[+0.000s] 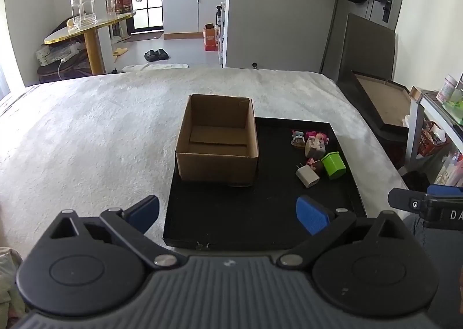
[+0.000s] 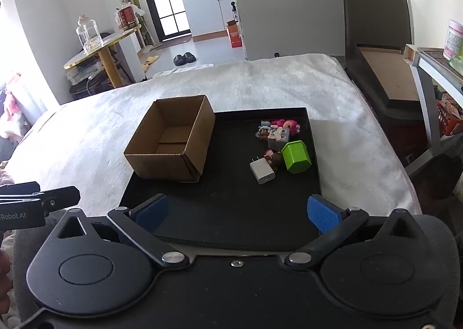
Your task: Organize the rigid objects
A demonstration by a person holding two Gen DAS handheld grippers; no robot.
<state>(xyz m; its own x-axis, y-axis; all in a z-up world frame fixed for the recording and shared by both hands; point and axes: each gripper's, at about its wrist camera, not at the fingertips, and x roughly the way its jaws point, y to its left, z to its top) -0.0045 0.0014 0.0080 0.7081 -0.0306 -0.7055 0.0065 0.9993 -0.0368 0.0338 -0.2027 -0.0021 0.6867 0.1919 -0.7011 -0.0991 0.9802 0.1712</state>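
a shallow black square tray lies on a white fluffy blanket, and an open brown cardboard box sits on the tray's left part, nothing visible inside it. on the tray's right part a small cluster of rigid objects lies close together: a white plug-in charger block nearest the camera, a lime-green plastic container on its side just right of it, a small dark brown figurine between them, and behind these a grey cube-like toy and pink and teal toy figures. the left gripper hangs over the tray's near edge, its blue-padded fingers spread wide with nothing between them. the right gripper is likewise spread wide and holds nothing, well short of the cluster.
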